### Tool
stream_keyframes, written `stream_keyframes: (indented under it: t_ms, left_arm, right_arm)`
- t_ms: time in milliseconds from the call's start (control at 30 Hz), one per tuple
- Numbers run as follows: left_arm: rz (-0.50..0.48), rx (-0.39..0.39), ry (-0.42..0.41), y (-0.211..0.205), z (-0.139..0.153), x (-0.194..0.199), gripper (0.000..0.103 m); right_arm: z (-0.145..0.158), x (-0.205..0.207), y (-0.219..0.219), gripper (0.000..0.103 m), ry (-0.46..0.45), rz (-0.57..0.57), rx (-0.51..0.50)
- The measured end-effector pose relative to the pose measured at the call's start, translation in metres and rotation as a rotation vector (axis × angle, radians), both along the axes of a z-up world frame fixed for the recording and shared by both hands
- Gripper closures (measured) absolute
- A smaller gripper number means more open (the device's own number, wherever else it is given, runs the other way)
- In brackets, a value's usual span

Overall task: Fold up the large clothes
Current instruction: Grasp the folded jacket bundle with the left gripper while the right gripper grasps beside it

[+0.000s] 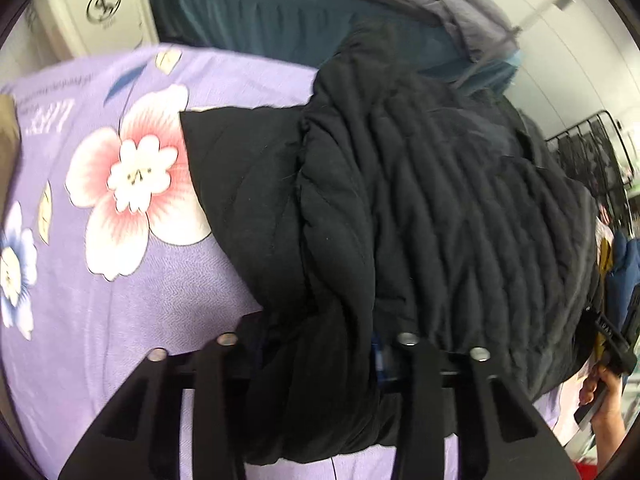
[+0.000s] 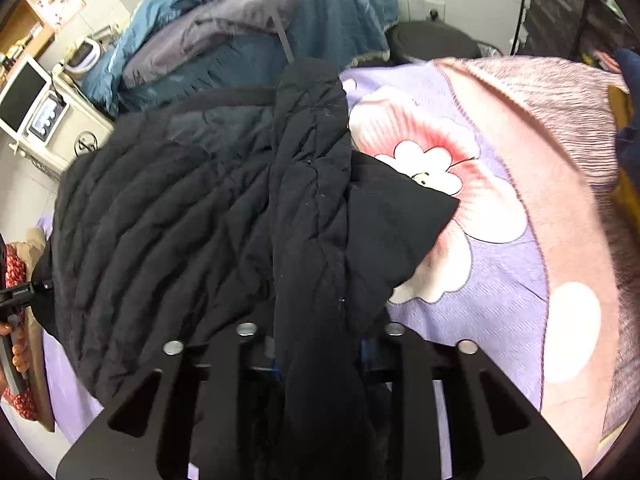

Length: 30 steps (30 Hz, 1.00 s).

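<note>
Jacket (image 1: 420,200), black and quilted, heaped on purple floral bedsheet (image 1: 132,280) (pink flower print beside it). Left gripper (image 1: 318,344) clamped on bunched fold of fabric between fingers. Right gripper (image 2: 320,334) likewise closed around narrow black strip, probably sleeve. Blue-grey bedding (image 2: 248,36) piled at far side, behind jacket.

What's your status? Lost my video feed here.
Left claw shut on black jacket. Right claw shut on it too. Jacket bunched on purple floral sheet. Nothing blocking.
</note>
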State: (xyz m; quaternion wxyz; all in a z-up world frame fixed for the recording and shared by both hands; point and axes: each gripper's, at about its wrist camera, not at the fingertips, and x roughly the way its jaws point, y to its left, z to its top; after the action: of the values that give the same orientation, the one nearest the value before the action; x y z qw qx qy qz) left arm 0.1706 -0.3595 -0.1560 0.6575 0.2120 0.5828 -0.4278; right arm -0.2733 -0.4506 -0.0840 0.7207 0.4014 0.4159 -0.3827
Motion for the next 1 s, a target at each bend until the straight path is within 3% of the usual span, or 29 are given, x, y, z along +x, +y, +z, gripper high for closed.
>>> stream_keyframes:
  t_ms: [233, 333, 567, 733, 1000]
  left_arm:
    - [-0.082, -0.144, 0.013, 0.017, 0.053, -0.028, 0.078]
    - [-0.126, -0.166, 0.042, 0.036, 0.069, -0.049, 0.078]
    - [-0.120, -0.121, 0.131, 0.120, 0.051, -0.099, 0.078]
    - [-0.052, -0.104, 0.144, 0.137, 0.033, -0.108, 0.078]
    - [-0.134, -0.153, 0.042, 0.141, 0.064, -0.122, 0.078]
  right_arm:
    - [0.044, -0.036, 0.050, 0.084, -0.095, -0.067, -0.008]
    - [0.057, -0.066, 0.079, 0.084, -0.121, -0.102, 0.021]
    - [0.061, -0.117, 0.145, 0.084, -0.091, -0.139, 0.095]
    - [0.060, -0.125, 0.167, 0.084, -0.083, -0.150, 0.090]
    - [0.082, -0.113, 0.160, 0.084, -0.087, -0.113, 0.024]
